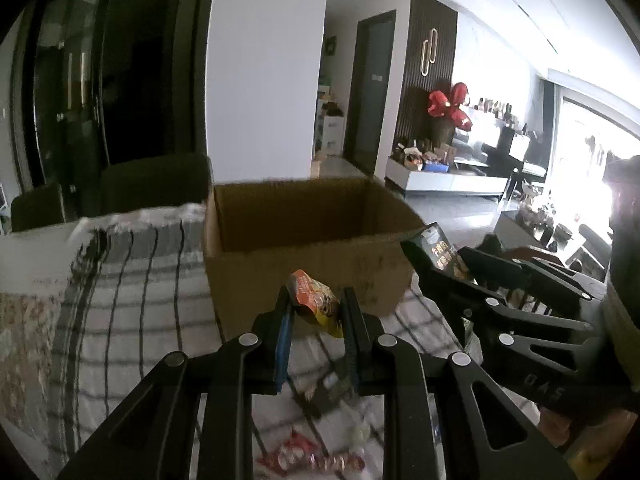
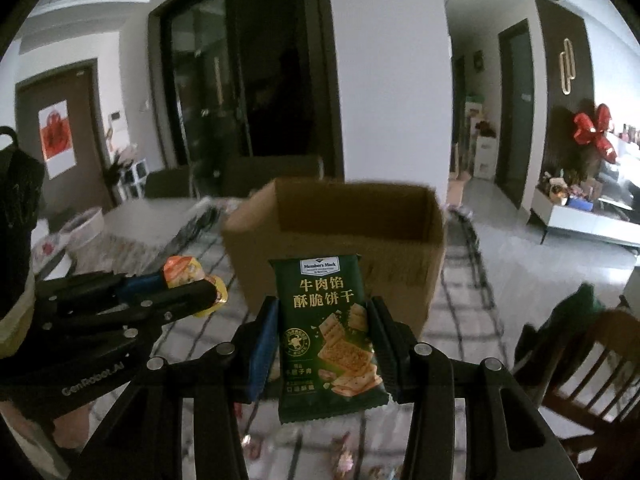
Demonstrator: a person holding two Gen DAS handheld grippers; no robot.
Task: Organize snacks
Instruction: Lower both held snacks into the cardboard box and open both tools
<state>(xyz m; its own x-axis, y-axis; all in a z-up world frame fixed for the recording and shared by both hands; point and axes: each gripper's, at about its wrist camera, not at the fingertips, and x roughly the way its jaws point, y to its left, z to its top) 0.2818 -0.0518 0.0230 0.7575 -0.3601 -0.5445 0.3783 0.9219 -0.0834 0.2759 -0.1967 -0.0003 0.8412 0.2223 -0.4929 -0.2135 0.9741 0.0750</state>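
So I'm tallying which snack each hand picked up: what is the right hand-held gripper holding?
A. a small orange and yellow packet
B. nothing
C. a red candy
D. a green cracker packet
D: in the right wrist view the right hand-held gripper is shut on the green cracker packet, held upright in front of the open cardboard box; the orange and yellow packet sits in the left hand-held gripper.

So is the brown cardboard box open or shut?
Open: the brown cardboard box has no lid or flaps across its top, and its inner walls show in both wrist views.

Home living/dining rm: checked tablecloth (image 1: 132, 280), wooden chair (image 2: 588, 364), TV cabinet (image 1: 452, 182).
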